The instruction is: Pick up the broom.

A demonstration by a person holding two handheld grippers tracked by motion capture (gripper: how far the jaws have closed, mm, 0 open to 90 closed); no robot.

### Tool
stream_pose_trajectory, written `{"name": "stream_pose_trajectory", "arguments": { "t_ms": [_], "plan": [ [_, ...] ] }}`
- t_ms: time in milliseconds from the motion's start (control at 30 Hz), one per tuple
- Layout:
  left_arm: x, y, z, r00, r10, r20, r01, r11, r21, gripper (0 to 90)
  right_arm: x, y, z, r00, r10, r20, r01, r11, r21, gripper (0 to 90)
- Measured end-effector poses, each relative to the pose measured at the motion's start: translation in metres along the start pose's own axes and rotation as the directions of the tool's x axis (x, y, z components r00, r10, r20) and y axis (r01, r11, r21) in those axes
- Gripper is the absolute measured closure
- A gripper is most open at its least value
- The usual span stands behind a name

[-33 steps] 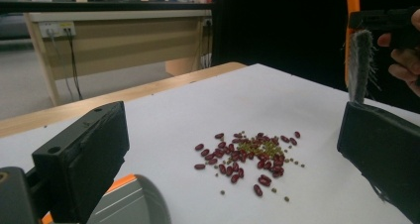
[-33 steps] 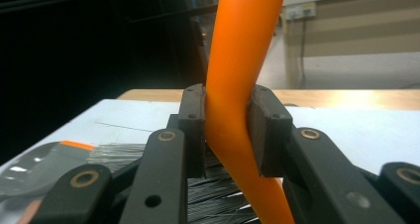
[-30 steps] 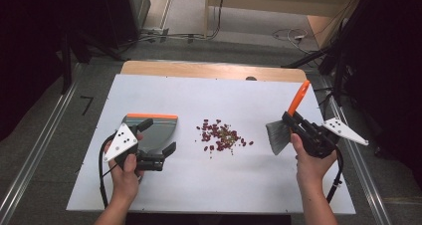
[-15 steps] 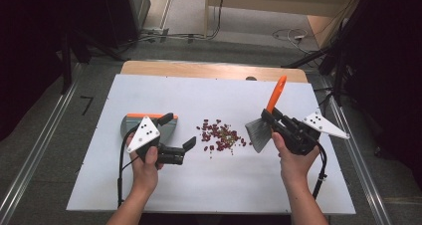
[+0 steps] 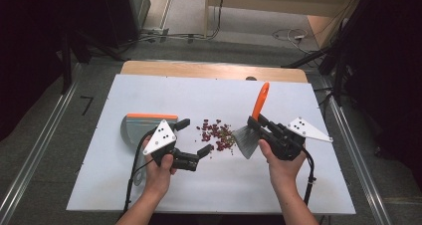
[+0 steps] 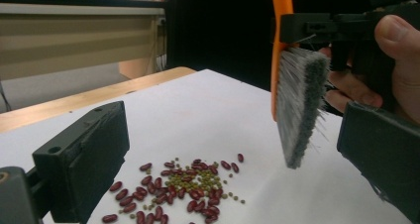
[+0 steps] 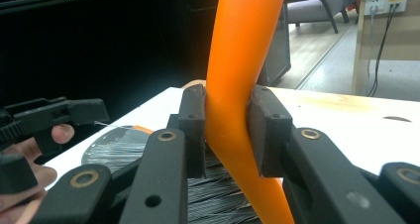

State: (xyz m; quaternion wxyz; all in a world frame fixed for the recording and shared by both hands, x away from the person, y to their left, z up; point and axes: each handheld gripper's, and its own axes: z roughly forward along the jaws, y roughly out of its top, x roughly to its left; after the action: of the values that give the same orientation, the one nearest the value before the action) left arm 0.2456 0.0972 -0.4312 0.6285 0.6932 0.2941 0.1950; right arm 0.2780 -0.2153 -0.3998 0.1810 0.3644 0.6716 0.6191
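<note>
Jaws of the right gripper (image 7: pixel 225 135) are clamped on the orange handle of the brush (image 5: pixel 251 130), low on the handle, just above the bristle head; the grip is seen plainly in the right gripper view, where both black pads press the handle from either side. The brush is judged to be light, with a stiff plastic handle that is smooth and could twist between the pads, so a hold close to the head, as taken here, is thought best for control. Its grey bristles are soft and will bend under pressure. The bristle head hangs just right of the beans (image 5: pixel 217 134) and, as seen from the left gripper view, clear of the table.

The left gripper (image 5: pixel 193 144) is held open with nothing between its jaws, the beans lying on the table (image 5: pixel 298 200) ahead of them. The beans, a loose scatter of red and small green ones at mid-table, are judged light, hard and prone to roll, so a gentle sweep is called for. The dustpan (image 5: pixel 137 128) lies flat, left of the beans and apart from them, behind the left gripper.
</note>
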Motion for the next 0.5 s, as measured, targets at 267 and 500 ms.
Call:
{"name": "stream_pose_trajectory", "arguments": {
  "t_ms": [267,500],
  "plan": [
    [-0.010,-0.004,0.008,0.9996,-0.009,0.028,0.008,0.9999,0.007,2.3,0.011,-0.001,0.004,0.9998,-0.006,-0.019,0.006,1.000,-0.003,68.9],
    [-0.020,-0.005,0.016,0.9983,-0.024,0.053,0.024,0.9996,0.012,6.7,0.019,-0.001,0.003,0.9994,-0.015,-0.030,0.015,1.000,-0.011,68.9]
  ]
}}
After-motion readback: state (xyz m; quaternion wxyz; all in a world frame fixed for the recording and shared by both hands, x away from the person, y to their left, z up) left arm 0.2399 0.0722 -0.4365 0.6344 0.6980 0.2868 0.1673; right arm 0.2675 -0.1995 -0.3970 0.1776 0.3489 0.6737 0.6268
